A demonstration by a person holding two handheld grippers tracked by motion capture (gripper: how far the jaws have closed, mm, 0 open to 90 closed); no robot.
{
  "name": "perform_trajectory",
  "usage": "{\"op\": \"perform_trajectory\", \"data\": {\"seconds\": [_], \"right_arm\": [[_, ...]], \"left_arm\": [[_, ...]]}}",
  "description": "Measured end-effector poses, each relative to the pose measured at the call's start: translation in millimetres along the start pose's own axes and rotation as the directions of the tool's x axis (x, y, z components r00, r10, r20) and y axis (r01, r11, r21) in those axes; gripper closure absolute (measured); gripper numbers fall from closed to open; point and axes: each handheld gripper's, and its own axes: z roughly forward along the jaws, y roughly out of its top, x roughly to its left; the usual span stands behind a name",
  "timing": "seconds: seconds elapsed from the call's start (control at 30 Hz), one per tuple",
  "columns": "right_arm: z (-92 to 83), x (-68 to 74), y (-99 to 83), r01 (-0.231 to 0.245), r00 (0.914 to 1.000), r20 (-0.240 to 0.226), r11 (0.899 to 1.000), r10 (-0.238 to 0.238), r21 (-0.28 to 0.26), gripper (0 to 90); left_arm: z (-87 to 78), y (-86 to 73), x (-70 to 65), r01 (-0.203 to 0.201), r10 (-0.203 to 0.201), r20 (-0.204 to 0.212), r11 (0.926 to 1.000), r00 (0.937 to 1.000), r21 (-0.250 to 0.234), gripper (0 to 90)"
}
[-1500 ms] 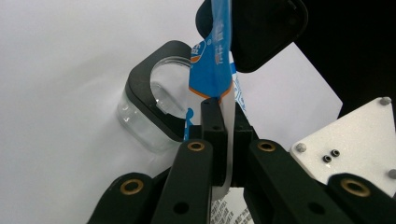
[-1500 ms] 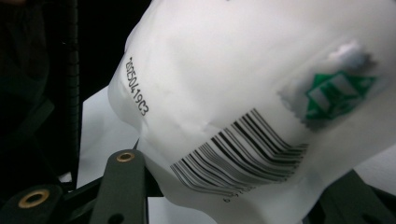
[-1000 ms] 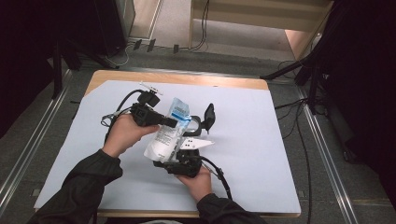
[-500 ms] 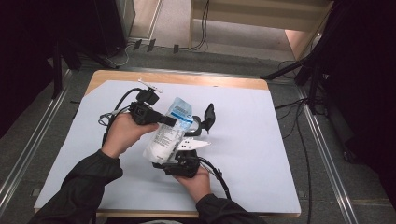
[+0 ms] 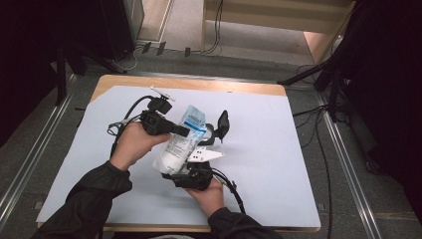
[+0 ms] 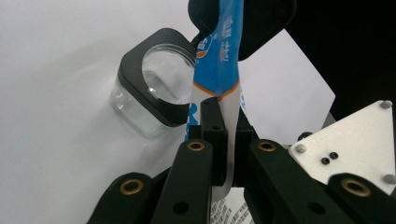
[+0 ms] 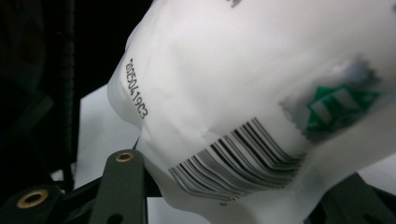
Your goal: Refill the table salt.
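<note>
Left gripper: jaws clamped flat on the pouch's blue top edge.
Right gripper: jaws part-way apart, cupping the pouch's white bottom end, pads' contact unclear.
Pouch: held above the table, just before the jar.
Long axis: slanting from bottom end up toward the jar.
Nearer hand: left.

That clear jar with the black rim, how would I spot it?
Start at the pale blue table mat. Near its middle, both grippers hold up a white and blue pouch. The clear jar stands just beyond it: square-shouldered, black-collared, open and see-through, unlike the printed pouch.
</note>
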Motion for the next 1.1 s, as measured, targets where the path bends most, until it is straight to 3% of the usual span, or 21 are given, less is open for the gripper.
{"op": "perform_trajectory", "data": {"seconds": [0.13,0.47,0.57,0.67,0.7,0.93,1.1], "right_arm": [[-0.8,-1.7,0.0,-0.037,0.9982,-0.047,0.999,0.037,-0.011,54.0],[-4.0,-2.7,-1.4,-0.078,0.9931,-0.091,0.996,0.074,-0.032,57.4],[-4.6,-2.8,-1.1,-0.076,0.9921,-0.103,0.996,0.072,-0.036,58.5],[-4.7,-1.8,-1.3,-0.063,0.993,-0.103,0.997,0.059,-0.037,59.1],[-4.5,-1.4,-1.3,-0.063,0.9924,-0.108,0.997,0.059,-0.035,59.2],[-5.8,-5.8,0.7,-0.107,0.9878,-0.119,0.993,0.101,-0.049,58.6],[-1.7,-9.1,2.8,-0.133,0.9889,-0.067,0.991,0.133,0.003,56.8]], "left_arm": [[1.9,0.1,3.1,0.004,-0.004,0.029,1.0,0.9996,-0.001,82.2],[3.5,0.1,8.9,-0.01,0.009,0.078,0.9999,0.9969,0.004,67.7],[1.7,0.1,11.4,-0.002,0.001,0.076,0.9999,0.9971,0.013,69.3],[4.1,0.7,9.5,-0.018,0.017,0.04,0.9994,0.9991,0.03,87.6],[5.3,1.6,8.1,-0.016,0.015,0.024,0.9992,0.9996,0.036,89.1],[12.0,12.5,-1.2,-0.017,0.02,-0.045,0.9985,0.9988,0.052,90.0],[21.9,18.3,-7.7,-0.018,0.027,-0.112,0.9971,0.9934,0.074,90.0]]}}
